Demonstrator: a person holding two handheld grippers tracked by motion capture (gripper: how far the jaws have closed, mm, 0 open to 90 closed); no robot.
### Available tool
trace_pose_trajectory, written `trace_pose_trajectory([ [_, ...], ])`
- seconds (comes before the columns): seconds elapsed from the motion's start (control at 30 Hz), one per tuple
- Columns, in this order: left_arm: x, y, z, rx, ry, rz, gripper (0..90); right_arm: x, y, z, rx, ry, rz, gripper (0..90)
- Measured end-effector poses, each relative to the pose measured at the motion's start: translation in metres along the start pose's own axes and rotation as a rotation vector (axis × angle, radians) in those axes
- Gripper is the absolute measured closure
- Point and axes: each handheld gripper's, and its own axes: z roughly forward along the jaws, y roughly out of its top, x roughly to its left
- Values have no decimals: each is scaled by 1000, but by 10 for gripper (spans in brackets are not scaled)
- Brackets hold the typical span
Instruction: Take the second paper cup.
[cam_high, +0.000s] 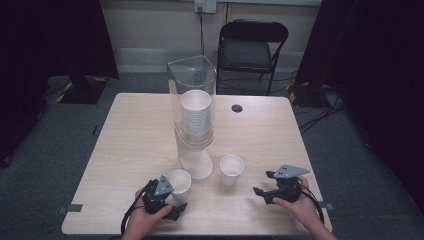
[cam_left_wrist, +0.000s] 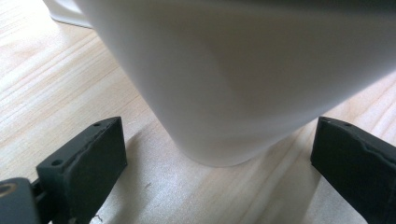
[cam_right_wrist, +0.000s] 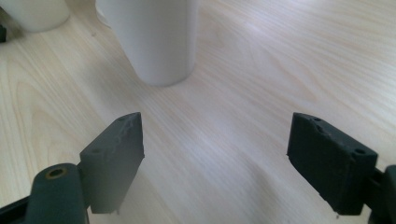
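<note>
Two white paper cups stand on the wooden table (cam_high: 135, 130). The nearer cup (cam_high: 179, 183) sits right at my left gripper (cam_high: 175, 199). In the left gripper view this cup (cam_left_wrist: 224, 70) looms large, and its base stands between the jaws of the left gripper (cam_left_wrist: 223, 140), with a gap of bare table on either side. The second cup (cam_high: 232, 169) stands to the right of it. My right gripper (cam_high: 262, 182) is a short way right of that cup. In the right gripper view the right gripper (cam_right_wrist: 218, 135) is open on nothing, with the second cup (cam_right_wrist: 159, 42) ahead.
A clear cup dispenser (cam_high: 192, 100) with a stack of white cups stands mid-table behind the two cups. A small black disc (cam_high: 237, 108) lies at the back. A folding chair (cam_high: 252, 47) is beyond the far edge. Bare table lies left and right.
</note>
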Motion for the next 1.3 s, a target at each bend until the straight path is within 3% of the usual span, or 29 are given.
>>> trace_pose_trajectory([
  [1.3, 0, 0, 0, 2, 0, 3, 28, -29, -48, -37, 56, -50, 50, 174],
])
